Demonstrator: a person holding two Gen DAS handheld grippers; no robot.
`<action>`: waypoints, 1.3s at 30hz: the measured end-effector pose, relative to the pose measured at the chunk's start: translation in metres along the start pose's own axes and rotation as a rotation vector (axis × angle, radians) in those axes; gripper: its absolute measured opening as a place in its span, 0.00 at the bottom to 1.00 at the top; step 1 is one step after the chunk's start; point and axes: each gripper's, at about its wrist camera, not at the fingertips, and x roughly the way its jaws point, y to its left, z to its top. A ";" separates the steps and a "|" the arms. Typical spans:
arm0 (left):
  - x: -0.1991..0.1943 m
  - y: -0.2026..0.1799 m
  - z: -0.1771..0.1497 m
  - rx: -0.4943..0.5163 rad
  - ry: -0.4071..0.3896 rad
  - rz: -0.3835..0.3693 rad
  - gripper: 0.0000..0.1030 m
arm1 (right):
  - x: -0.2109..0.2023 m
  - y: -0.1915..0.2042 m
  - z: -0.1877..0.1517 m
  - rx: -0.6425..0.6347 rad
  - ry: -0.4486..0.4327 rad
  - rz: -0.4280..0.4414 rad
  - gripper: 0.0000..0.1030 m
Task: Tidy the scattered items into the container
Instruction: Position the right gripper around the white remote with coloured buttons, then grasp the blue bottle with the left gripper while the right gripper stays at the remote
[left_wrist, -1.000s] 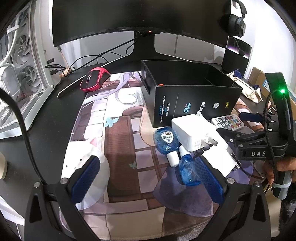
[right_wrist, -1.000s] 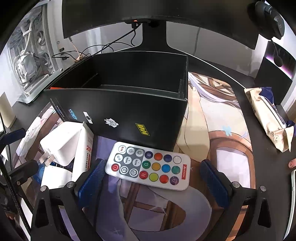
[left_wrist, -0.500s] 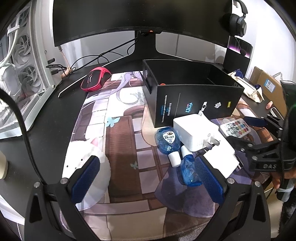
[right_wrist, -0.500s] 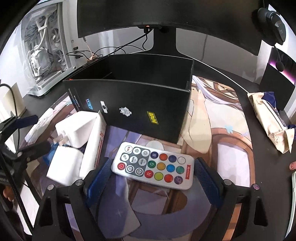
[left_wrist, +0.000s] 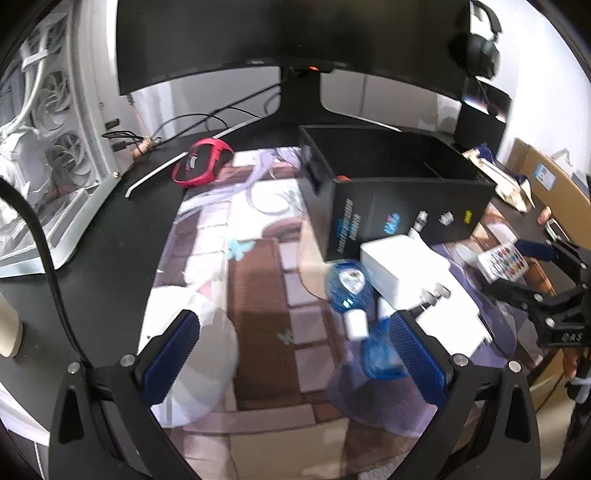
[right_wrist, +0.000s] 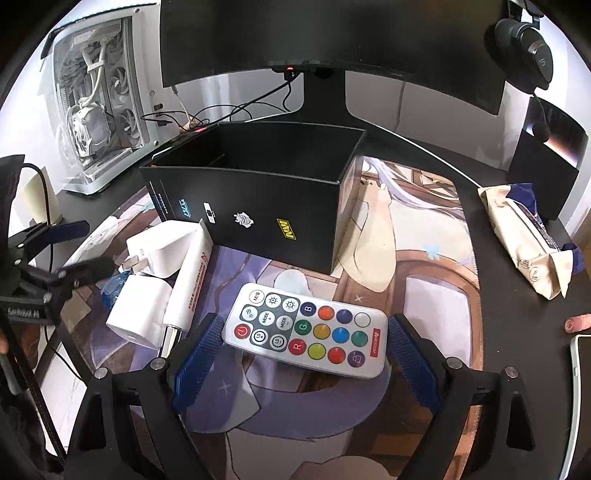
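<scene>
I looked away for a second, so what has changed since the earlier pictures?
The right claw pulled back from the black box and narrowed slightly; the remote lies between its fingers, not yet gripped. The left claw, the white charger and the blue bottles stayed put.

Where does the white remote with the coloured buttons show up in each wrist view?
Left wrist: the remote sits at the right, beyond the white charger, near the right gripper.
Right wrist: the remote lies at centre, between the blue pads.
Shared landmark: the black box just behind it.
</scene>
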 end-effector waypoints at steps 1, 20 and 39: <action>0.002 0.003 0.001 -0.014 0.001 0.002 1.00 | -0.001 -0.001 0.000 0.001 -0.003 0.002 0.88; 0.040 -0.003 0.014 -0.005 0.068 0.041 1.00 | -0.011 -0.018 0.000 0.034 -0.039 0.003 0.88; 0.042 -0.003 0.009 -0.002 0.051 -0.008 0.74 | -0.012 -0.015 -0.001 0.033 -0.040 0.008 0.88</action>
